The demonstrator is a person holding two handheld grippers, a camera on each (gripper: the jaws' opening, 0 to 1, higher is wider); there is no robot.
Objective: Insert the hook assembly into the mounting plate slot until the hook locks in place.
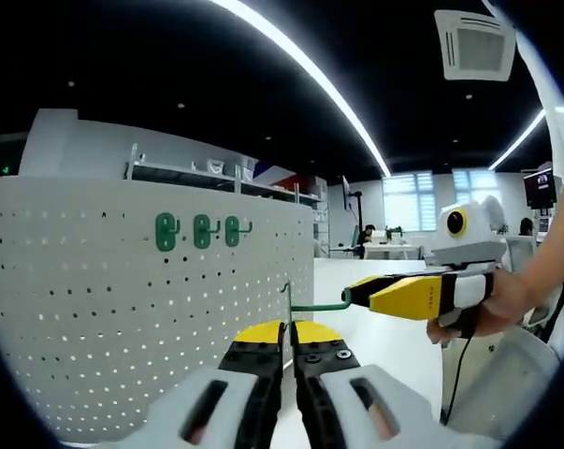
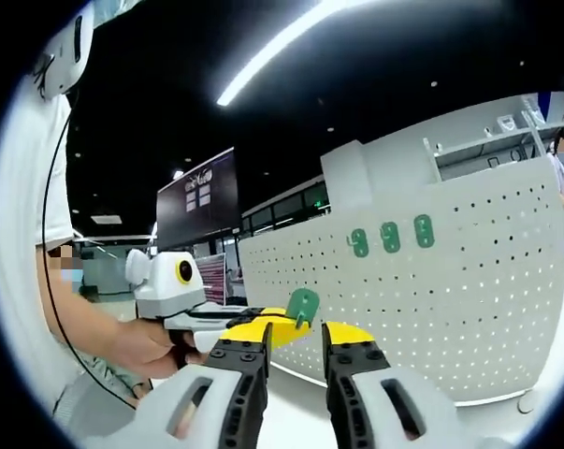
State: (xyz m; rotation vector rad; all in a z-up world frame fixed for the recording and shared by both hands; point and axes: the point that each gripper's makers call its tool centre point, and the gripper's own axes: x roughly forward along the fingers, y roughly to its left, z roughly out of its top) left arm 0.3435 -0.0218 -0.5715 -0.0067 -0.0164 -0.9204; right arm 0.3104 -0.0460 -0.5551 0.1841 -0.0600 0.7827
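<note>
Left claw: nearest the lens in the left gripper view, its yellow-tipped jaws are drawn close together on a thin dark upright strip that rises just above the tips. It looks clenched on the hook assembly, though the contact itself is too small to confirm.
Hook assembly: a green piece, held in the air between the two claws. In the left gripper view a green arm runs sideways from the strip toward the other claw; in the right gripper view its flat green tab stands just above the yellow tips.
Right claw: its jaws stand apart with a clear gap at the tips. Seen in the left gripper view, its dark nose meets the end of the green arm; whether it grips or only touches I cannot tell.
Mounting plate: the white perforated panel, upright on the white surface, carrying three green hooks in a row.
Key relation: the panel lies ahead of and to the left of the left claw, well apart from the assembly. The green arm's long axis runs roughly parallel to the panel face, not into it.
Nearer hand: the left, judging by how large the panel looms in its view.
Next move, as I judge it: turn the tab to face the slots, then carry it to the panel.
</note>
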